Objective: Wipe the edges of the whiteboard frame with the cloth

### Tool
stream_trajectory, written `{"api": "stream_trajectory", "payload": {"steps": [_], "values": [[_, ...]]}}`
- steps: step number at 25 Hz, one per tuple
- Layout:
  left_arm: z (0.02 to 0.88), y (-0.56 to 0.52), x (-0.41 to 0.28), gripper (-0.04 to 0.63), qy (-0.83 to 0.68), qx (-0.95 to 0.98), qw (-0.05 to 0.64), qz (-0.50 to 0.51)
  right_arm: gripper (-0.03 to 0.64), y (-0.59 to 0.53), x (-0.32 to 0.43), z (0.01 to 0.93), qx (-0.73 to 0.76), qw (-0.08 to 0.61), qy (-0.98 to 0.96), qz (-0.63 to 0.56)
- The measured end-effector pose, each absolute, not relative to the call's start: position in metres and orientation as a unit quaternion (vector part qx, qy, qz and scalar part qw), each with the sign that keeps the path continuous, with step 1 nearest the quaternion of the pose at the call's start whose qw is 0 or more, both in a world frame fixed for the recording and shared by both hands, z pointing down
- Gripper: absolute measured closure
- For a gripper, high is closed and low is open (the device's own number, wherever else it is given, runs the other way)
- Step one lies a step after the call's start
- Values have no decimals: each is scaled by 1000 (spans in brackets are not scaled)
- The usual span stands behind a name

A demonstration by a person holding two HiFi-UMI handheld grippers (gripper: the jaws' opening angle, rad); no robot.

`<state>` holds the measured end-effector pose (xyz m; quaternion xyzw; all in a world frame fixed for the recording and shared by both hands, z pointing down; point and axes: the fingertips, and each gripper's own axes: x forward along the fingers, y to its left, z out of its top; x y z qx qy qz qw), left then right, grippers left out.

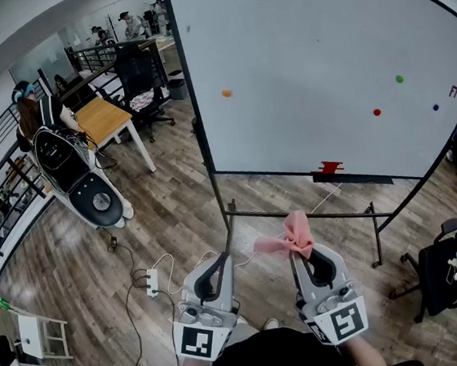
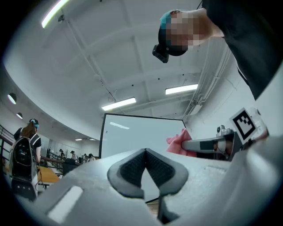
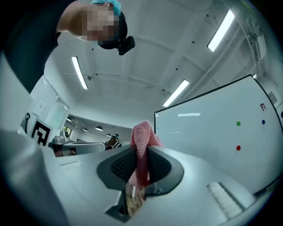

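Cloth [image 3: 143, 134] between right gripper [image 3: 140, 154] jaws

Office floor, seen from above: a person faces a black-framed whiteboard [image 1: 311, 41] on a rolling stand, a gripper in each hand; the right gripper [image 1: 303, 256] clamps a pink cloth [image 1: 296, 232], which stands up above its jaws, below the board's lower edge; the left gripper [image 1: 221, 259], just beside it, appears closed on nothing; an orange dot [image 1: 226, 93], green dot [image 1: 399, 79], red dot [image 1: 377, 111] and blue dot [image 1: 435, 107] mark the board; a power strip [image 1: 152, 282] lies on the plank floor [image 1: 175, 215].
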<state>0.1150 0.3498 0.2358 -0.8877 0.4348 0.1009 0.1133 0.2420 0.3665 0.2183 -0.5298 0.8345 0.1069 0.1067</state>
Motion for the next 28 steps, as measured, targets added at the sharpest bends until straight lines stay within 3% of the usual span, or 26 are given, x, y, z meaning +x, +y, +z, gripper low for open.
{"api": "stream_trajectory", "payload": {"steps": [28], "values": [[242,306,98,595,455,-879,98,100,566,313,224,230,-509,106,852,70]]}}
